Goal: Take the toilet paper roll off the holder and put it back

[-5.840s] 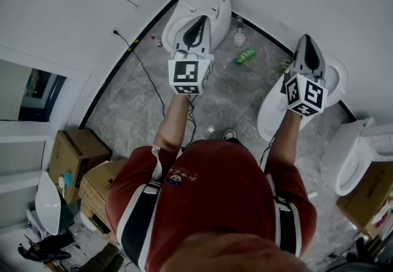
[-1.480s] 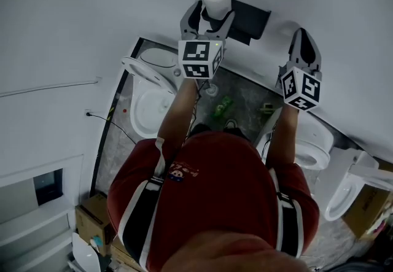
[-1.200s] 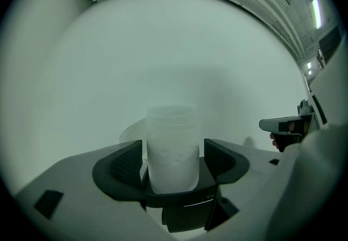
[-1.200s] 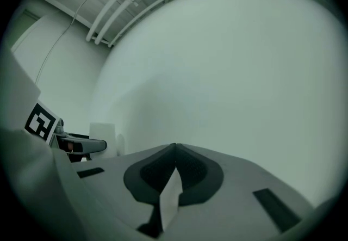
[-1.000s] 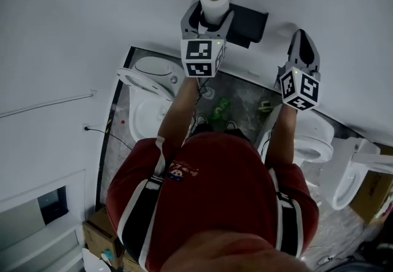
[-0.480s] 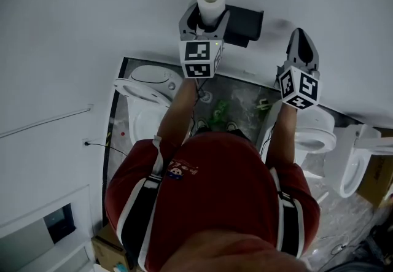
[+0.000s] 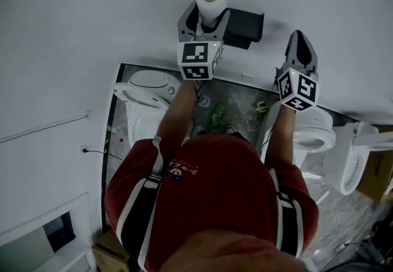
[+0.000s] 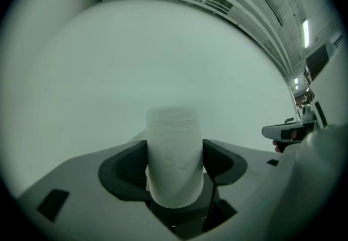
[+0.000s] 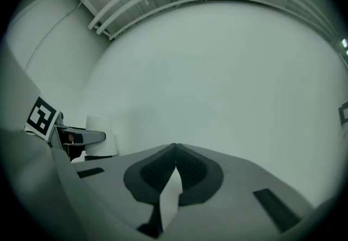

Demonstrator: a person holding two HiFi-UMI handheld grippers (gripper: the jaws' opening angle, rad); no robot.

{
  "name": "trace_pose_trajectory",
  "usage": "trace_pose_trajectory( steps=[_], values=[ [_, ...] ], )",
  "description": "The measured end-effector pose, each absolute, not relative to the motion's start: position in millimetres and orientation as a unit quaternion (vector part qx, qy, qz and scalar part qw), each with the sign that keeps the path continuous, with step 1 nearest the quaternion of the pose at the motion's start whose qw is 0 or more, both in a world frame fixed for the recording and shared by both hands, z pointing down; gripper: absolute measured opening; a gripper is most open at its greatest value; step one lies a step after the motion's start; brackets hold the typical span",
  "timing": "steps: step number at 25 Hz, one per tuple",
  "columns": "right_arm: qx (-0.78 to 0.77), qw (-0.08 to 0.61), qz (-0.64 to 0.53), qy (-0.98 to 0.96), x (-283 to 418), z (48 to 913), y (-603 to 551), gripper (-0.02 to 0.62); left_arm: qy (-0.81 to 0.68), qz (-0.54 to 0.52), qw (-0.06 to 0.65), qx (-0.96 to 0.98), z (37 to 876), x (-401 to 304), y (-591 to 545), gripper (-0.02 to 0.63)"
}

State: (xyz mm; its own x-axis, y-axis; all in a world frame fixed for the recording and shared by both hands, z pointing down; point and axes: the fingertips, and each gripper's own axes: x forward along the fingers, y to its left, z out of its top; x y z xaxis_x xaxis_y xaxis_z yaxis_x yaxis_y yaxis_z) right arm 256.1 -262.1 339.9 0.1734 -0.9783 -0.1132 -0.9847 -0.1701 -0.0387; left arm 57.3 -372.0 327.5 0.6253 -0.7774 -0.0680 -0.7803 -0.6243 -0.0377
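Note:
A white toilet paper roll (image 7: 210, 2) stands upright on a black wall holder (image 7: 244, 24) high on the white wall. My left gripper (image 7: 204, 14) has one jaw on each side of the roll. In the left gripper view the two dark pads press the roll (image 8: 174, 158) at mid-height, and the left gripper (image 8: 175, 165) is shut on it. The dark holder (image 8: 187, 218) shows just below the roll. My right gripper (image 7: 300, 42) hangs to the right of the holder, apart from it. Its jaws meet at the tips with nothing between them (image 9: 174, 150). From there the roll (image 9: 100, 124) shows far left.
Below on the grey stone floor stand a white toilet (image 7: 144, 89) at left and two more (image 7: 314, 132) at right. A green bottle (image 7: 218, 116) lies between them. The person's red shirt fills the lower middle of the head view.
Both grippers rose from over the floor toilets to the wall. Over the last second the left jaws drew in onto the roll; the right gripper has stayed shut beside the holder.

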Motion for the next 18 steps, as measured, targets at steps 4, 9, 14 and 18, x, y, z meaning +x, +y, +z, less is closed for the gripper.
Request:
trace_pose_trajectory(
  steps=[4, 9, 14, 18],
  values=[
    [-0.764, 0.051, 0.036, 0.643, 249.2, 335.6, -261.8, 0.008, 0.435, 0.043, 0.038, -0.899, 310.3, 45.4, -369.3, 0.333],
    [-0.756, 0.051, 0.038, 0.652, 238.4, 332.9, -266.6, 0.008, 0.450, 0.058, 0.046, -0.890, 296.3, 24.5, -367.1, 0.333],
    [-0.741, 0.051, 0.039, 0.668, 218.9, 333.2, -280.1, 0.008, 0.475, 0.060, 0.046, -0.877, 296.6, -5.8, -371.1, 0.333],
    [-0.727, 0.052, 0.038, 0.684, 201.3, 334.1, -290.9, 0.008, 0.499, 0.056, 0.045, -0.864, 300.7, -30.0, -373.2, 0.333]
  ],
)
